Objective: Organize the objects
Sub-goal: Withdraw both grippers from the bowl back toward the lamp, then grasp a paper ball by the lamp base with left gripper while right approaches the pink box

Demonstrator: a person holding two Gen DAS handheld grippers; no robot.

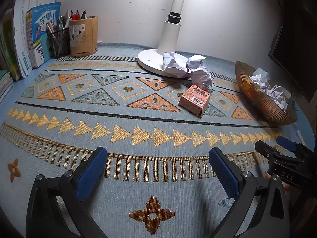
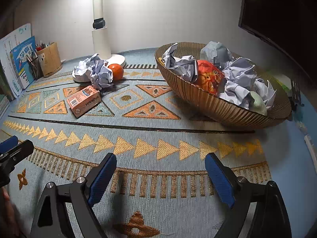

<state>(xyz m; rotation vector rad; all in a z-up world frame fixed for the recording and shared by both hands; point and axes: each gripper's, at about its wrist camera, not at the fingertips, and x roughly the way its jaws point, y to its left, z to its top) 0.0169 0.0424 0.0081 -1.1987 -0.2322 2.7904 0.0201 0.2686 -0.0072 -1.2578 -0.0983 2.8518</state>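
Observation:
A pink box (image 1: 194, 100) (image 2: 83, 100) lies on the patterned cloth. Two crumpled paper balls (image 1: 199, 71) (image 2: 94, 71) sit on and beside the white lamp base (image 1: 147, 60) (image 2: 118, 59). An orange (image 2: 116, 71) rests next to them. A ribbed brown bowl (image 1: 255, 99) (image 2: 221, 109) at the right holds several crumpled papers (image 2: 240, 79), an orange packet (image 2: 210, 77) and a pale green object (image 2: 257, 103). My left gripper (image 1: 158, 168) is open and empty over the near cloth. My right gripper (image 2: 160, 174) is open and empty beside it, and shows in the left wrist view (image 1: 281, 150).
A cardboard pen holder (image 1: 84, 36) (image 2: 49, 59), a mesh pen cup (image 1: 58, 41) and upright books (image 1: 42, 33) (image 2: 21, 63) stand at the back left. A dark monitor (image 2: 281, 13) (image 1: 297, 39) hangs at the right. The lamp post (image 1: 174, 15) rises at the back.

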